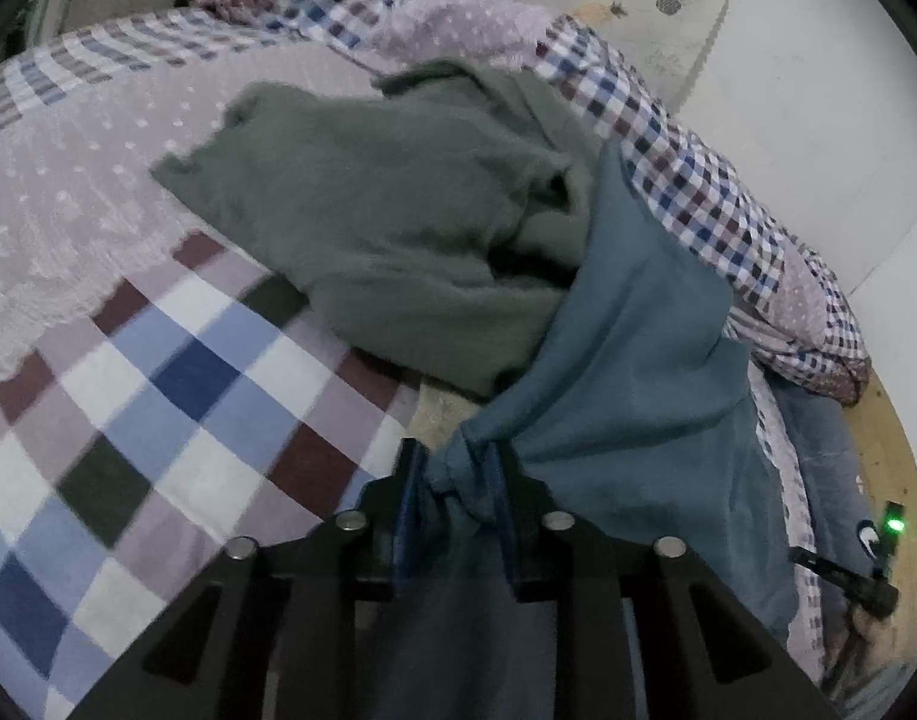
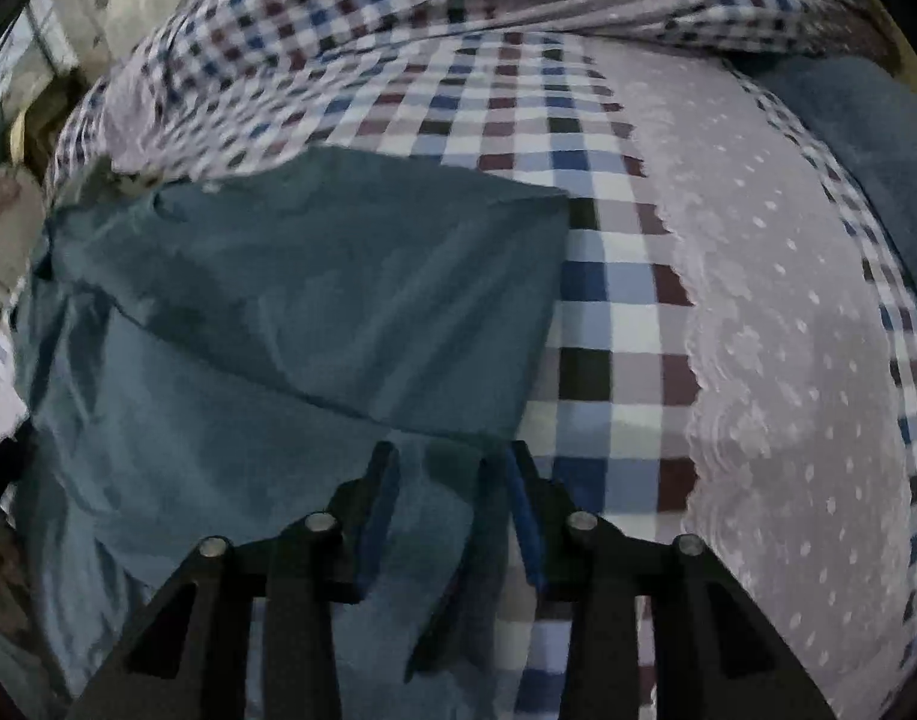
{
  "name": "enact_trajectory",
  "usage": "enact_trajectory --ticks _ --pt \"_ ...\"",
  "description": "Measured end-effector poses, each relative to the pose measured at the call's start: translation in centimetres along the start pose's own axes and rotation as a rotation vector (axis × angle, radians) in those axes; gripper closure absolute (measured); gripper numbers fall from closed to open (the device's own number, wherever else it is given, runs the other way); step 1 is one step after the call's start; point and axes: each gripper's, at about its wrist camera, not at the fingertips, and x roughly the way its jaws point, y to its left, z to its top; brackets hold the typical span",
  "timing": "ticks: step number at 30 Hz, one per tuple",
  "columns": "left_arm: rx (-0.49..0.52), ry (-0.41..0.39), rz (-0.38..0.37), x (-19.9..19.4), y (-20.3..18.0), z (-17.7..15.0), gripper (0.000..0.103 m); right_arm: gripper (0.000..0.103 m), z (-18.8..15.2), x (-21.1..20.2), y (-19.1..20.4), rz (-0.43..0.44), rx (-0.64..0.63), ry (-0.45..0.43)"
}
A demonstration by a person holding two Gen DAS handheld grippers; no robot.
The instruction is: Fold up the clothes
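Now folding the blue garment on the checked bedspread, lower centre.
My left gripper pinches a bunched blue corner; my right gripper stands open over the cloth. I'd keep the edge taut and align corners before releasing.

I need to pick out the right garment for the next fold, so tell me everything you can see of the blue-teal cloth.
The blue-teal cloth is a thin, plain woven-looking garment, soft and creased. In the left wrist view, a bunched corner is pinched in the left tool, and the fabric rises taut from there across a crumpled grey-green garment. In the right wrist view it lies partly folded on the checked bedcover, one layer lapped over another, its edge between the fingers of the right tool.
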Motion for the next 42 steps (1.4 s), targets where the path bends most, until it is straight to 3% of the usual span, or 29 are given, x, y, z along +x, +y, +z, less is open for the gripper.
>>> enact_trajectory --ticks 3,5,11,14,15,17,20,22,23,24,25,26,27,31,34,36,37,38,39,42 --pt "-0.002 -0.039 -0.005 -0.8 0.1 0.1 0.093 0.103 -0.5 -1.8 0.7 -0.07 -0.041 -0.072" --pt "0.006 0.002 0.023 0.2 0.1 0.0 0.093 0.103 -1.0 -4.0 0.3 -0.089 -0.018 -0.147" --pt "-0.019 0.027 0.026 0.8 0.7 0.1 0.082 0.101 -0.6 -0.8 -2.0 -0.152 0.09 -0.066" --pt "-0.044 0.034 -0.007 0.7 1.1 0.3 0.071 0.092 -1.8 -2.8 -3.3 -0.078 0.248 -0.126" --pt "-0.05 0.035 -0.018 0.6 1.2 0.3 0.064 0.08 -2.6 -3.8 -3.6 -0.031 0.289 -0.148" --pt "-0.039 0.026 -0.029 0.3 1.0 0.3 0.054 0.067 -4.9 -5.5 -3.3 0.057 0.323 -0.175" --pt "-0.008 0.024 -0.028 0.2 0.4 0.1 0.051 0.067 -7.4 -6.1 -0.8 0.104 0.267 -0.159" --pt "0.005 0.037 -0.032 0.5 0.3 0.1 0.052 0.067 -8.2 -5.2 0.8 0.085 0.221 -0.131" --pt "0.014 0.041 -0.028 0.7 0.2 0.0 0.064 0.067 -8.4 -4.6 1.5 0.068 0.197 -0.114" --pt "0.022 0.044 -0.023 0.8 0.1 0.0 0.087 0.067 -8.6 -3.9 2.1 0.037 0.176 -0.096" --pt "0.019 0.04 -0.023 0.6 0.1 0.0 0.094 0.068 -8.6 -3.2 2.5 0.006 0.157 -0.08" --pt "0.016 0.035 -0.023 0.5 0.2 0.0 0.094 0.073 -8.6 -2.5 2.8 -0.02 0.14 -0.066" --pt "0.013 0.028 -0.023 0.3 0.3 0.1 0.095 0.099 -8.6 -2.0 3.0 -0.035 0.128 -0.054" --pt "0.001 -0.056 -0.042 -1.9 0.0 1.3 0.095 0.099 -9.5 -3.9 3.7 -0.081 0.085 -0.05" --pt "0.039 0.028 0.02 0.0 0.3 0.8 0.094 0.099 -10.4 -5.4 3.2 -0.078 0.103 -0.038" --pt "0.017 0.101 0.032 1.3 0.9 0.6 0.093 0.096 -10.6 -4.3 2.5 -0.056 0.138 0.008" --pt "0.006 0.094 0.027 0.9 1.0 0.8 0.09 0.096 -10.7 -3.6 2.2 -0.05 0.154 0.033" --pt "-0.005 0.087 0.022 0.6 1.1 1.1 0.076 0.094 -10.8 -3.2 2.0 -0.048 0.17 0.046" --pt "-0.015 0.081 0.027 0.3 1.3 1.3 0.056 0.091 -11.0 -3.6 2.1 -0.057 0.184 0.033" --pt "-0.075 0.021 -0.013 -1.6 2.5 1.9 0.033 0.079 -12.1 -5.3 2.5 -0.093 0.223 -0.016"
